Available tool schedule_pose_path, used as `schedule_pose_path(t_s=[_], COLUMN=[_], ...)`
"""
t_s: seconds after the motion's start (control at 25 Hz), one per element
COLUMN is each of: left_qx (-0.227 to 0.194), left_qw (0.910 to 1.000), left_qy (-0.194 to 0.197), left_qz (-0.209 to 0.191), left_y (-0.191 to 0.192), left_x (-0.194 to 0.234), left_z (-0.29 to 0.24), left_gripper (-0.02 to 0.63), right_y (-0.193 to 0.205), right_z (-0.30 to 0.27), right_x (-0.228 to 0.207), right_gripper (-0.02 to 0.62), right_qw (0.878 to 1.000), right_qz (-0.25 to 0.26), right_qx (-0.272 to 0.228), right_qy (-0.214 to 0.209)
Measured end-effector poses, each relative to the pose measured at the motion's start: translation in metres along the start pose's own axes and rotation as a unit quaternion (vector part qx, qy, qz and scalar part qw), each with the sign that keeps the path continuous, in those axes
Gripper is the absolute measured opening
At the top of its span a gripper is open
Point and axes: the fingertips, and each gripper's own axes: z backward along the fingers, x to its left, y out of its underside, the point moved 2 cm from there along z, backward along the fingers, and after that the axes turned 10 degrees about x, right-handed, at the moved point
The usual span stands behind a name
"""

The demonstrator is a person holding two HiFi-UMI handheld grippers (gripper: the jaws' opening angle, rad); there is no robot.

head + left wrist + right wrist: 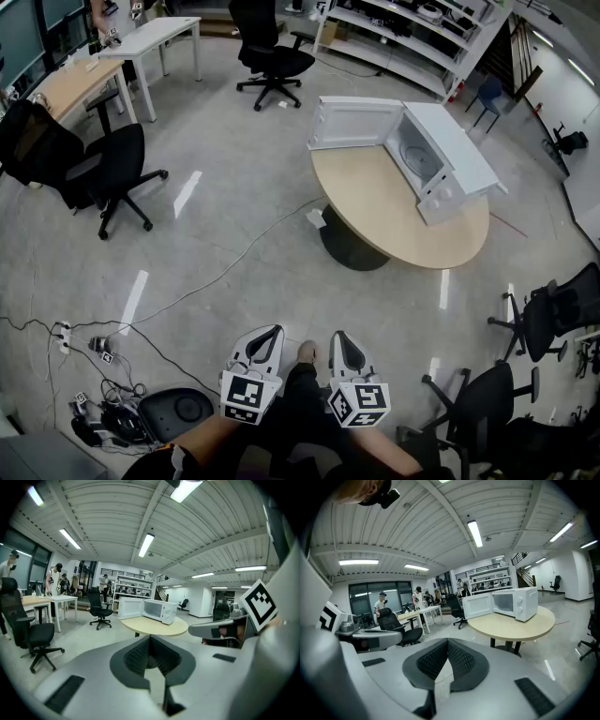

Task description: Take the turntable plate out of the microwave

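A white microwave [441, 159] stands at the far side of a round wooden table [375, 220], its door [352, 124] swung open to the left. Inside, the round turntable plate [420, 161] shows as a pale disc. My left gripper [271, 332] and right gripper [339, 337] are held low and close to my body, several steps from the table. Both are shut with nothing between the pads. The left gripper view shows its shut gripper [150, 638] and the distant microwave [161, 611]. The right gripper view shows its shut gripper [447, 641] and the microwave [519, 603]; the plate is not discernible there.
Black office chairs stand at the left [112, 169], the back [272, 56] and the right [548, 319]. Cables and a power strip [64, 336] lie on the floor at the lower left. White desks [150, 37], shelving [412, 28] and people [380, 604] are at the back.
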Motion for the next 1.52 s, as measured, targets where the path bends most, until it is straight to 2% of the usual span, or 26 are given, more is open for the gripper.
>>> schedule_pose_path(t_s=[0.44,0.92,1.32,1.52], left_qx=[-0.016,0.0,-0.007,-0.002], left_qw=[0.9998,0.9996,0.9988,0.9984], left_qy=[0.01,-0.027,-0.033,-0.035], left_qz=[0.0,-0.005,-0.036,-0.044], left_y=[-0.069,-0.12,-0.157,-0.162], left_x=[-0.02,-0.044,-0.091,-0.094], left_z=[-0.071,-0.143,-0.196,-0.205], left_gripper=[0.046,0.046,0.046,0.046], right_y=[-0.054,-0.112,-0.136,-0.142], right_z=[-0.025,-0.054,-0.052,-0.054], right_x=[-0.071,-0.144,-0.223,-0.239], right_gripper=[0.017,0.017,0.017,0.017], right_qw=[1.0,0.998,0.997,0.996], right_qz=[-0.004,0.001,-0.007,-0.018], right_qx=[-0.024,-0.056,-0.072,-0.079], right_qy=[0.009,-0.028,-0.035,-0.03])
